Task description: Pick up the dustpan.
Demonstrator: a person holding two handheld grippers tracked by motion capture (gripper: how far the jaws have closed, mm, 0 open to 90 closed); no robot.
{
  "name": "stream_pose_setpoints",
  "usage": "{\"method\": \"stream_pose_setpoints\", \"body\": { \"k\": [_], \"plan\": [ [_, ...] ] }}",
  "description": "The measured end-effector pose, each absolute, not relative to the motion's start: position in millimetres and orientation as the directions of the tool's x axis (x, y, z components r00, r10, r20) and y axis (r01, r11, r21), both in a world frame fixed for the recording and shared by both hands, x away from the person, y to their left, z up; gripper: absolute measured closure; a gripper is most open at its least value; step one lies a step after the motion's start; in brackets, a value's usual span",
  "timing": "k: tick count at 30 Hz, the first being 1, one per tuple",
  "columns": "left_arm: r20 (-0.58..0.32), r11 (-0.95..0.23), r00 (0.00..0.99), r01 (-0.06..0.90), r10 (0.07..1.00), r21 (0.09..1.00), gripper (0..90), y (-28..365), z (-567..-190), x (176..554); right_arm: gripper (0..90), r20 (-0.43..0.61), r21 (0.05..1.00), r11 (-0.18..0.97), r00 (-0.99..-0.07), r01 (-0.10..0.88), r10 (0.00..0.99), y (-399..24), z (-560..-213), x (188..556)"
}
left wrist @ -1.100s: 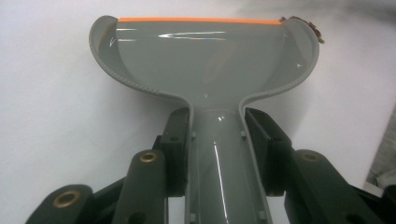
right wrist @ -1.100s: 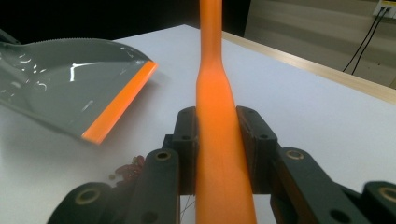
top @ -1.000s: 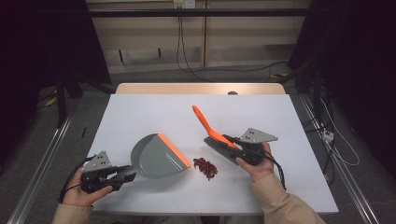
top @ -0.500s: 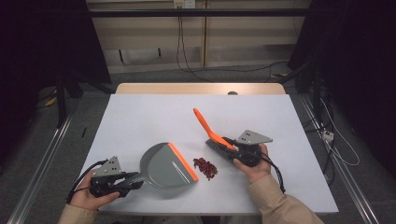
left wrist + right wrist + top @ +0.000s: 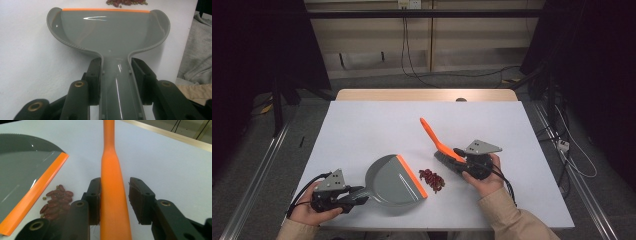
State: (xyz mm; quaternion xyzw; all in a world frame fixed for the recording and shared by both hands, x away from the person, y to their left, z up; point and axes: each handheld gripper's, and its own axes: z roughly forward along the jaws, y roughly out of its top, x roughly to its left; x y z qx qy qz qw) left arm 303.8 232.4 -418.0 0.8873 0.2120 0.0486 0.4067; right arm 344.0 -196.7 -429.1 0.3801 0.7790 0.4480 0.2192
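Observation:
A grey dustpan (image 5: 394, 180) with an orange lip lies flat on the white table (image 5: 372, 125). My left gripper (image 5: 357, 194) is shut on its handle, and both pads press the handle's sides in the left gripper view, where the dustpan (image 5: 107, 32) faces the beans (image 5: 126, 2). A small heap of red beans (image 5: 432, 179) lies just past the lip. The orange brush handle (image 5: 432, 134) slants up to the left from my right gripper (image 5: 457, 162). That gripper's jaws have just been opening: the handle (image 5: 111, 182) stands between them, touching the left pad, with a gap at the right pad.
The table's front edge runs close under both hands. A wooden strip (image 5: 427, 95) borders its far edge. Cables hang on the wall behind, and dark stands flank both sides. Beans (image 5: 56, 201) lie left of the brush handle.
The dustpan has slid right and towards the person, so its orange lip now lies closer to the beans. The right hand and the brush have kept their place.

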Motion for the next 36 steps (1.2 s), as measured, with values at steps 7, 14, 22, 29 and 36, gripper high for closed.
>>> {"method": "stream_pose_setpoints", "body": {
  "k": [7, 14, 22, 29, 36],
  "plan": [
    [-0.085, -0.592, 0.915, 0.324, 0.395, 0.738, 62.3, 228.0, -417.2, 301.4, 71.4, 0.015, 0.832, 0.314, -0.585, 0.457, 0.811, -194.3, -426.7, 340.3],
    [-0.083, -0.598, 0.919, 0.317, 0.385, 0.736, 62.2, 225.3, -416.6, 301.4, 71.5, 0.007, 0.818, 0.312, -0.551, 0.483, 0.834, -177.0, -425.4, 329.1],
    [-0.092, -0.600, 0.923, 0.316, 0.374, 0.735, 62.2, 221.1, -417.6, 301.5, 71.4, -0.010, 0.823, 0.312, -0.537, 0.475, 0.843, -168.1, -426.7, 320.2],
    [-0.088, -0.612, 0.926, 0.311, 0.366, 0.727, 62.1, 219.2, -417.3, 302.1, 71.2, -0.027, 0.833, 0.306, -0.518, 0.461, 0.855, -158.5, -429.5, 312.6],
    [-0.103, -0.604, 0.927, 0.316, 0.361, 0.732, 62.1, 214.5, -418.5, 301.9, 71.0, -0.016, 0.838, 0.287, -0.506, 0.464, 0.863, -152.9, -431.1, 307.8]
  ]
}}
